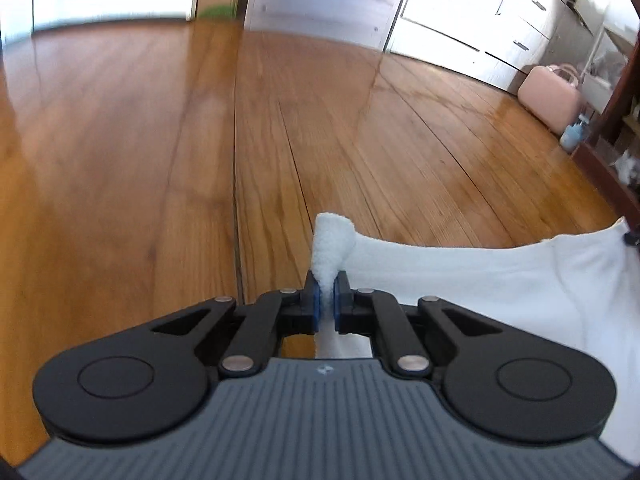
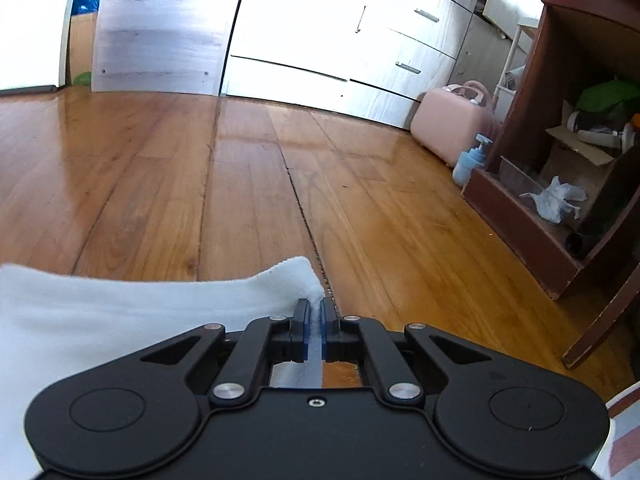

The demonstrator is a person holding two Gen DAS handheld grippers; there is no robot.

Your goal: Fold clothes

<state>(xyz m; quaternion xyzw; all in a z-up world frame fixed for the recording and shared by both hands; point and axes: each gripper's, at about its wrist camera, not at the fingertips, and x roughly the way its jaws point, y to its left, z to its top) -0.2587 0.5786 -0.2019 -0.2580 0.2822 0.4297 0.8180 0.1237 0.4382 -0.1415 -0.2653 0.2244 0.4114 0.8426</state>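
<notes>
A white fleecy garment [image 1: 480, 276] is stretched between my two grippers above a wooden floor [image 1: 160, 140]. My left gripper [image 1: 327, 282] is shut on its left corner, which sticks up as a tuft between the blue pads. The cloth runs off to the right edge of the left wrist view. In the right wrist view the same garment [image 2: 120, 308] spreads to the left, and my right gripper [image 2: 316, 308] is shut on its right corner. The lower part of the cloth is hidden behind the gripper bodies.
White cabinets with drawers [image 2: 340, 32] line the far wall. A pink case [image 2: 452, 120] and a blue pump bottle [image 2: 470, 160] stand on the floor [image 2: 160, 184] at the right. A dark wooden shelf unit [image 2: 560, 160] with clutter fills the right side.
</notes>
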